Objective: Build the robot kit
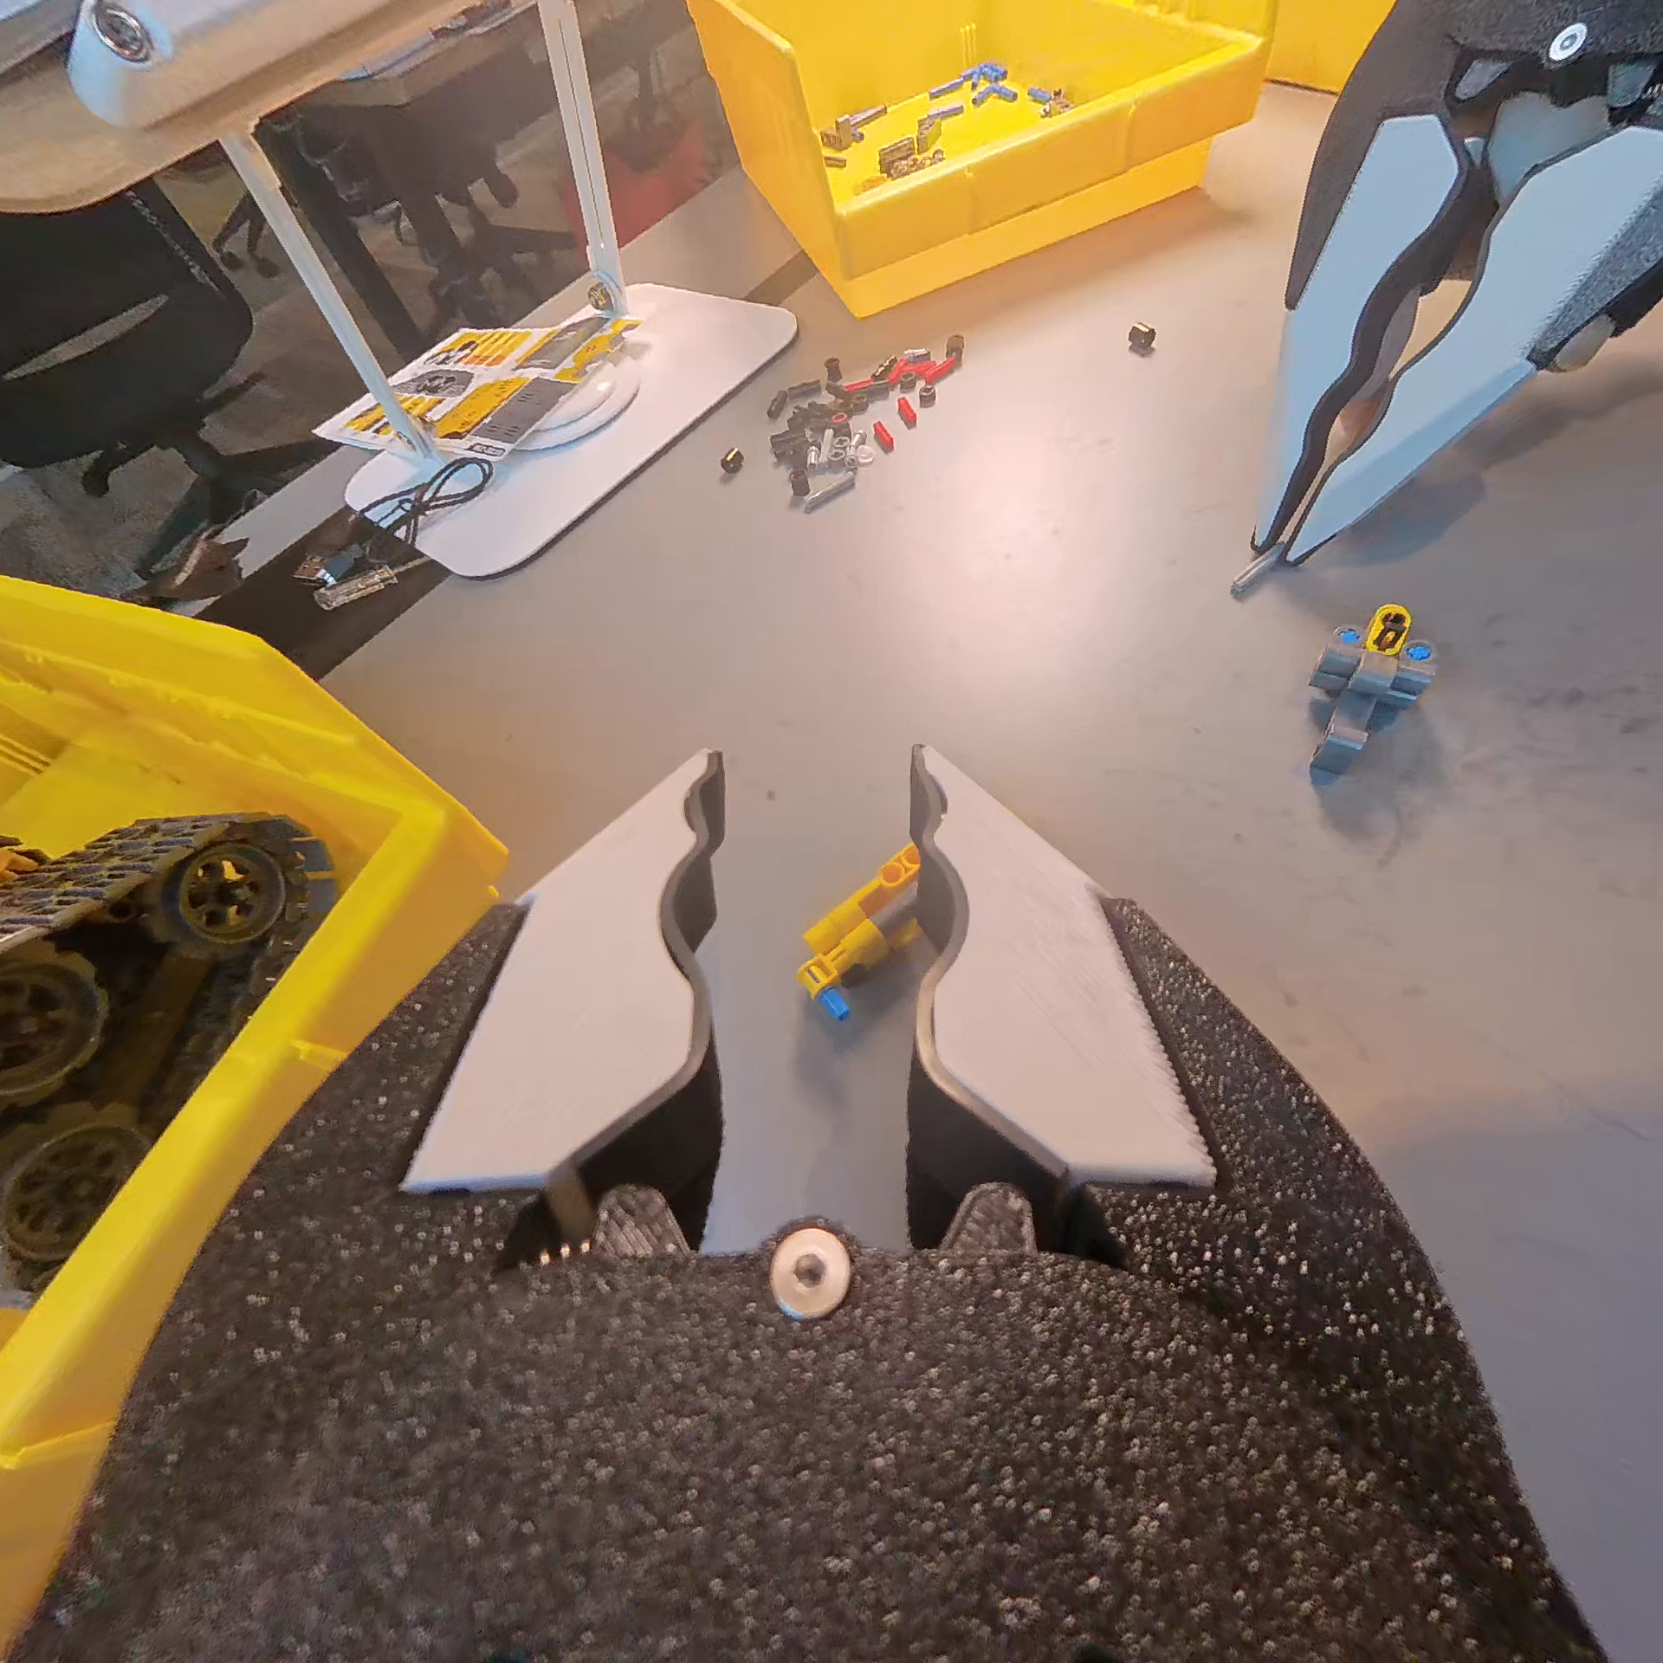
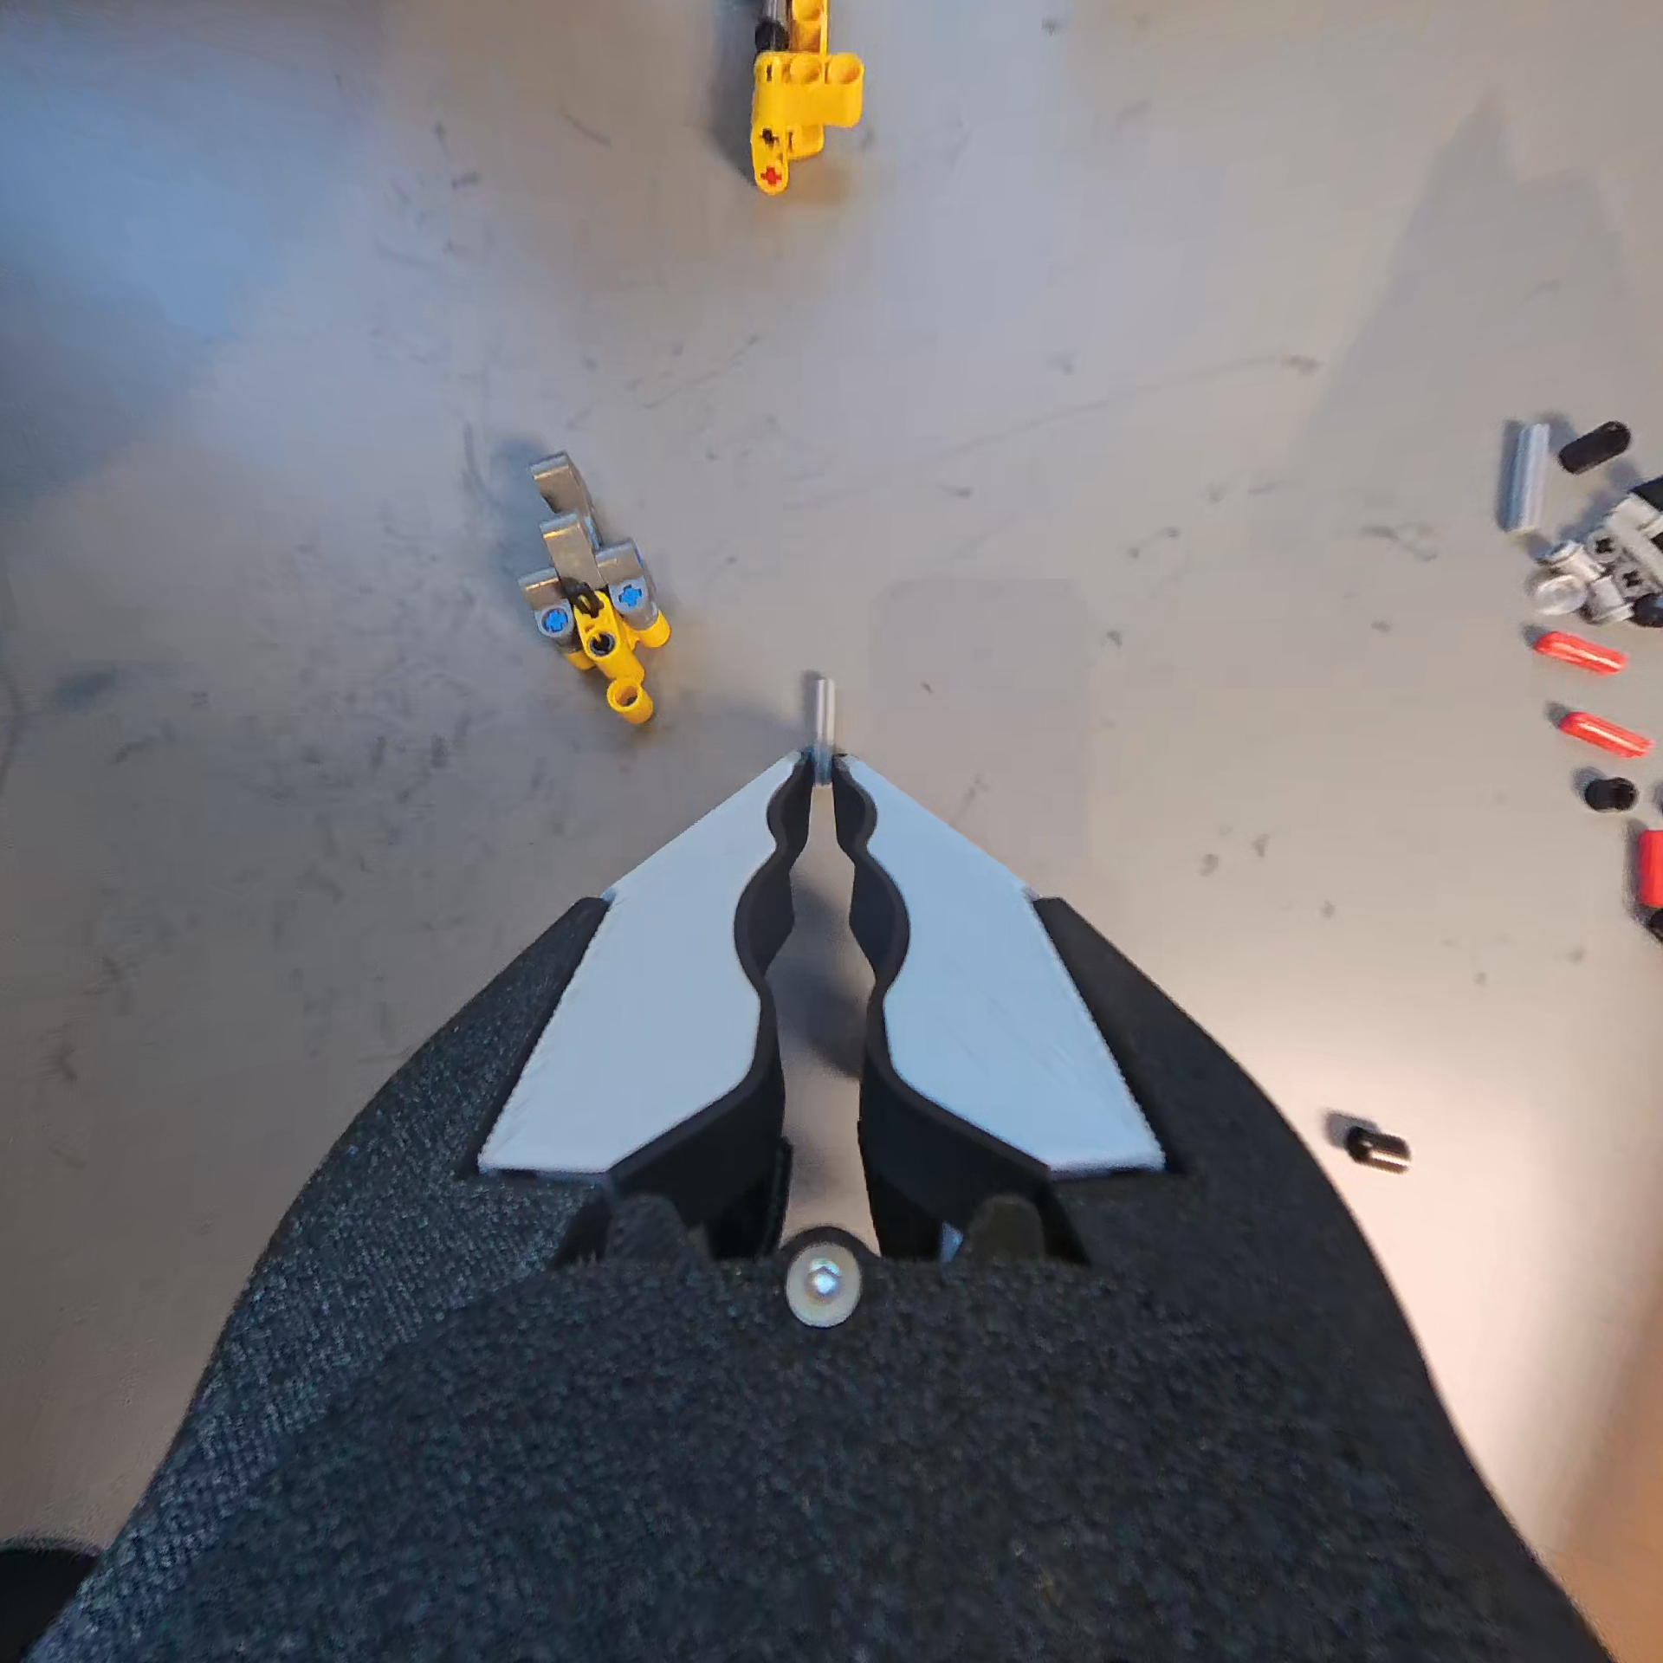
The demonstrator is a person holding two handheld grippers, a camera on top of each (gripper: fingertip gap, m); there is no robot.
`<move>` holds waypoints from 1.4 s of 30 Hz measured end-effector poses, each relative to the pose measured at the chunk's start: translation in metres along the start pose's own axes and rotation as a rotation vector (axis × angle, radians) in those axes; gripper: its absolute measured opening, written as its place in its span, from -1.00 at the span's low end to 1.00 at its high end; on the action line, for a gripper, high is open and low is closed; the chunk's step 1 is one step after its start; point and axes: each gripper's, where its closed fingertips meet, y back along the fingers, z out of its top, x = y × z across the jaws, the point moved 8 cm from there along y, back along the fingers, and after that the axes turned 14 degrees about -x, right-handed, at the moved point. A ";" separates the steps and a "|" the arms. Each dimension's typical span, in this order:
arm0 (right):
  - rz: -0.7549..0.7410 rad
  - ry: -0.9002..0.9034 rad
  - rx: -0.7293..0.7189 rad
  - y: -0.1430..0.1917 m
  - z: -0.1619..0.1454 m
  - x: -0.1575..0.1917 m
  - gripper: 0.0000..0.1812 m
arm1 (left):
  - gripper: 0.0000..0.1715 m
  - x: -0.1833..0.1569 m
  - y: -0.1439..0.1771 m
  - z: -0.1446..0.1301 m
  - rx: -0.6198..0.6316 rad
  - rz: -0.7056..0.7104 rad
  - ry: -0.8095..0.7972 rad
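My left gripper (image 1: 817, 765) is open over the grey table. A small yellow, orange and grey brick piece with a blue pin (image 1: 864, 936) lies between its fingers, close to the right one. My right gripper (image 2: 817, 765) is shut on a thin light-grey pin (image 2: 822, 711) that sticks out past its tips; it also shows at the top right of the left wrist view (image 1: 1273, 553). A grey and yellow brick assembly with blue pins (image 2: 589, 594) lies left of the right gripper's tips, also seen in the left wrist view (image 1: 1368, 684). The yellow piece shows far ahead in the right wrist view (image 2: 801, 99).
A pile of small black, red and grey parts (image 1: 846, 405) lies mid-table, also at the right edge (image 2: 1593, 576). A yellow bin with a tracked vehicle (image 1: 270, 900) stands left, another yellow bin (image 1: 972, 225) at the back. A white lamp base (image 1: 576, 423) holds a leaflet. Tip to tip, the grippers are about 20 cm apart.
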 end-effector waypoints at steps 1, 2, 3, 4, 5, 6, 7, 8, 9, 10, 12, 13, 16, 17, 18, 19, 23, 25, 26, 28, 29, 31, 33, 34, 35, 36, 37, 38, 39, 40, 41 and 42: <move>-0.002 0.001 -0.005 0.000 0.000 0.000 -0.95 | -0.52 0.000 0.000 0.000 -0.001 -0.001 0.004; -0.003 0.001 -0.010 0.000 -0.001 0.000 -0.95 | -0.52 0.000 0.000 0.000 -0.001 -0.001 0.006; -0.005 -0.003 -0.014 0.000 -0.001 0.000 -0.95 | -0.52 0.000 0.000 0.000 -0.001 0.000 0.007; -0.007 -0.010 -0.020 0.001 -0.001 0.000 -0.94 | -0.52 0.000 0.000 0.000 -0.001 0.001 0.007; -0.011 -0.017 -0.026 0.001 -0.002 -0.001 -0.93 | -0.52 0.000 0.000 -0.001 -0.002 0.001 0.008; -0.015 -0.021 -0.031 0.001 -0.002 -0.001 -0.93 | -0.52 0.000 0.000 -0.001 -0.003 0.001 0.010; -0.020 -0.021 -0.036 0.001 -0.002 -0.001 -0.92 | -0.52 0.000 0.000 -0.001 -0.004 0.001 0.011; -0.024 -0.020 -0.040 0.002 -0.003 0.000 -0.91 | -0.52 0.000 -0.001 -0.001 -0.003 0.000 0.013; -0.024 -0.021 -0.042 0.002 -0.003 0.000 -0.89 | -0.52 0.000 -0.001 -0.001 -0.003 0.000 0.013; -0.024 -0.020 -0.046 0.002 -0.003 0.001 -0.88 | -0.52 0.000 -0.001 -0.002 -0.002 -0.001 0.013; -0.022 -0.024 -0.061 0.003 -0.002 0.001 -0.86 | -0.53 0.000 -0.001 -0.002 -0.005 -0.001 0.012; -0.025 -0.030 -0.081 0.004 -0.002 0.001 -0.83 | -0.53 0.000 -0.001 -0.001 -0.007 0.000 0.013; -0.042 -0.040 -0.188 0.012 0.004 -0.003 -0.80 | -0.53 0.001 -0.001 0.000 -0.018 0.005 0.015; -0.058 -0.035 -0.233 0.016 0.008 -0.005 -0.79 | -0.53 0.001 0.000 0.000 -0.022 0.008 0.017; -0.084 -0.031 -0.277 0.021 0.012 -0.009 -0.77 | -0.54 0.001 0.000 0.000 -0.025 0.011 0.020; -0.110 -0.029 -0.322 0.029 0.017 -0.013 -0.76 | -0.54 0.002 0.000 0.000 -0.026 0.013 0.022; -0.360 -0.016 -0.391 0.093 0.039 -0.053 -0.76 | -0.54 0.002 -0.001 0.001 -0.038 0.019 0.034; -0.450 -0.030 -0.338 0.134 0.048 -0.083 -0.76 | -0.54 0.001 -0.001 0.001 -0.039 0.013 0.040; -0.484 -0.011 -0.294 0.152 0.051 -0.102 -0.76 | -0.54 0.001 -0.002 0.000 -0.038 0.010 0.040; -0.527 0.038 -0.139 0.178 0.046 -0.150 -0.76 | -0.54 0.001 -0.002 0.001 -0.039 0.004 0.035; -0.508 0.051 -0.036 0.185 0.037 -0.177 -0.76 | -0.54 0.001 -0.001 0.001 -0.041 0.003 0.031; -0.466 0.092 0.114 0.191 0.016 -0.228 -0.74 | -0.54 0.001 0.000 0.003 -0.044 0.007 0.024; -0.412 0.101 0.224 0.187 -0.006 -0.266 -0.74 | -0.54 0.002 0.002 0.004 -0.045 0.014 0.018; -0.388 0.119 0.297 0.184 -0.015 -0.282 -0.74 | -0.54 0.003 0.003 0.004 -0.049 0.018 0.015; -0.369 0.144 0.373 0.180 -0.025 -0.296 -0.74 | -0.54 0.004 0.004 0.006 -0.055 0.021 0.012; -0.339 0.155 0.440 0.175 -0.033 -0.308 -0.73 | -0.55 0.005 0.005 0.007 -0.064 0.024 0.011; -0.304 0.150 0.493 0.169 -0.040 -0.318 -0.73 | -0.55 0.005 0.006 0.008 -0.078 0.025 0.010; -0.271 0.142 0.543 0.162 -0.047 -0.327 -0.72 | -0.55 0.006 0.007 0.009 -0.096 0.022 0.008; -0.235 0.137 0.587 0.157 -0.054 -0.334 -0.70 | -0.55 0.006 0.009 0.010 -0.118 0.018 0.007; -0.201 0.128 0.617 0.151 -0.059 -0.339 -0.70 | -0.55 0.007 0.010 0.011 -0.140 0.013 0.010; -0.173 0.120 0.636 0.146 -0.062 -0.344 -0.70 | -0.56 0.007 0.011 0.012 -0.160 0.010 0.017; -0.148 0.119 0.650 0.141 -0.066 -0.347 -0.70 | -0.57 0.008 0.012 0.012 -0.176 0.010 0.026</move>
